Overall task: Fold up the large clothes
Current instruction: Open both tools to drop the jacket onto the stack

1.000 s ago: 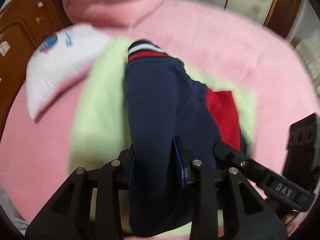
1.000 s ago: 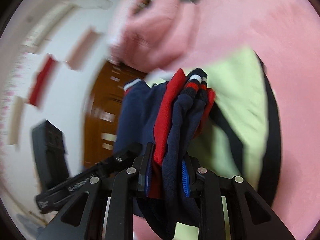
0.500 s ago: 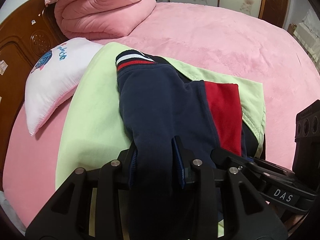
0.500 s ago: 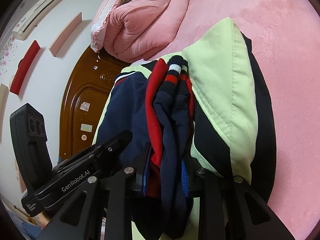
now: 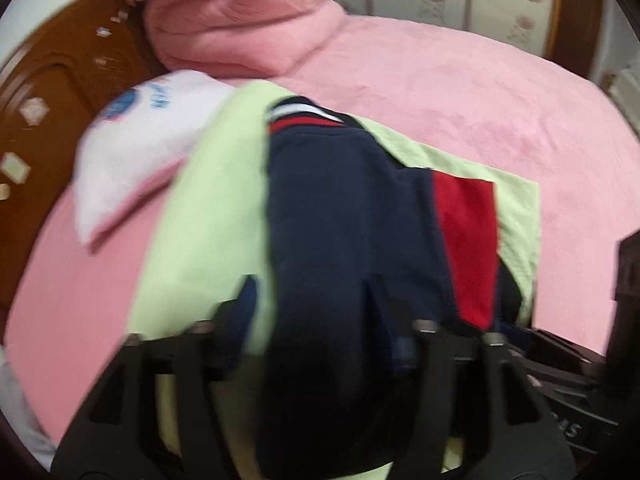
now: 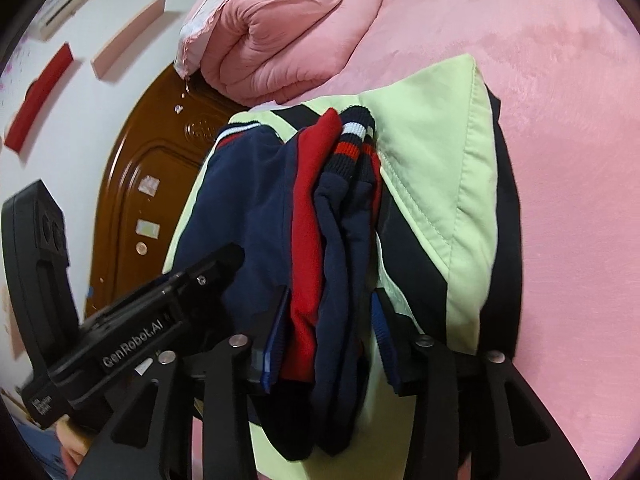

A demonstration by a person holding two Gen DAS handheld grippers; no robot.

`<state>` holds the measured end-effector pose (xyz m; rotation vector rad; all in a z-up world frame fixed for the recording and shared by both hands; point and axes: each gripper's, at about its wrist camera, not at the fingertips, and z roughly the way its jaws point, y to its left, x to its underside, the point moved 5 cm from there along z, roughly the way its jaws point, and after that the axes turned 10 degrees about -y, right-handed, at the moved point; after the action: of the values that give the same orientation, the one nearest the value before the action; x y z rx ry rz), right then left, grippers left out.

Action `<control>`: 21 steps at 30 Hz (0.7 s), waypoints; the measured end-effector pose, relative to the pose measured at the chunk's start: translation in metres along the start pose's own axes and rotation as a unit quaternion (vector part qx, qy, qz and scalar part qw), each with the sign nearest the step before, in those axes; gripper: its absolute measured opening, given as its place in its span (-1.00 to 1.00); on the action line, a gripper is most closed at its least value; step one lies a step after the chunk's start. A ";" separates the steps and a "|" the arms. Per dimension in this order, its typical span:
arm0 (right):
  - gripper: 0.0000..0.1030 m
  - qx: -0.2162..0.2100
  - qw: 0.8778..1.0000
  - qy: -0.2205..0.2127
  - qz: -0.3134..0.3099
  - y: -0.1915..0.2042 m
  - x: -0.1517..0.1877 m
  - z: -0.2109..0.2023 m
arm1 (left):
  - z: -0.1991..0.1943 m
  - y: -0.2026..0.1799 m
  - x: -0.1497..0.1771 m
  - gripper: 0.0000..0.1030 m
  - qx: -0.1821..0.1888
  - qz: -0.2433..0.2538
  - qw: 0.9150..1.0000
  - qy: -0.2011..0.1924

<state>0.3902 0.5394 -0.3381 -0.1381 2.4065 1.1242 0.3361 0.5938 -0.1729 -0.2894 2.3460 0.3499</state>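
Observation:
A navy and red jacket [image 5: 344, 216] with striped cuffs lies folded on a pale green garment [image 5: 208, 216] on the pink bed. In the left wrist view my left gripper [image 5: 312, 312] has its fingers spread, with navy fabric lying loose between them. In the right wrist view my right gripper [image 6: 330, 320] also stands open around a bunch of the jacket [image 6: 332, 216]; the fabric hangs between the blue pads without being pinched. The left gripper's body [image 6: 132, 344] shows at the left of the right wrist view. The green garment [image 6: 440, 168] has a black band along its edge.
A rolled pink quilt [image 5: 240, 16] and a white pillow [image 5: 144, 148] lie by the brown wooden headboard [image 5: 44, 120]. The pink bed cover [image 5: 480, 96] spreads to the right. The quilt [image 6: 288, 40] also shows in the right wrist view.
Both grippers have opened: the fingers stood tight on the jacket fabric before and are now spread apart. The left wrist view has shifted a little and is blurred.

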 end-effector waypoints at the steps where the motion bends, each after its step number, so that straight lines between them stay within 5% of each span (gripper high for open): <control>1: -0.05 0.003 1.000 0.002 -0.004 0.001 0.002 -0.002 | -0.005 0.001 0.003 0.49 -0.011 0.001 1.000 -0.010; 2: 0.00 0.004 1.000 0.003 -0.006 0.002 0.003 -0.004 | -0.011 0.001 0.008 0.61 -0.016 0.000 1.000 -0.017; 9: 0.49 0.014 0.999 -0.010 -0.049 0.013 0.029 -0.038 | -0.058 0.012 0.052 0.61 -0.045 -0.079 0.995 -0.043; 12: 0.70 0.062 0.994 -0.008 -0.090 0.014 0.046 -0.063 | -0.079 0.013 0.083 0.61 -0.070 -0.109 0.991 -0.013; 15: 0.70 0.086 0.989 -0.011 -0.124 0.009 0.068 -0.097 | -0.099 0.008 0.120 0.61 -0.089 -0.133 0.987 0.031; 21: 0.75 0.151 0.977 0.038 -0.145 -0.035 0.133 -0.177 | -0.143 -0.033 0.215 0.61 -0.073 -0.186 0.968 0.154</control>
<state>0.2156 0.3985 -0.3266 -0.4220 2.4883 0.6265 0.1031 0.4928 -0.2304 -0.8975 2.5000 0.3094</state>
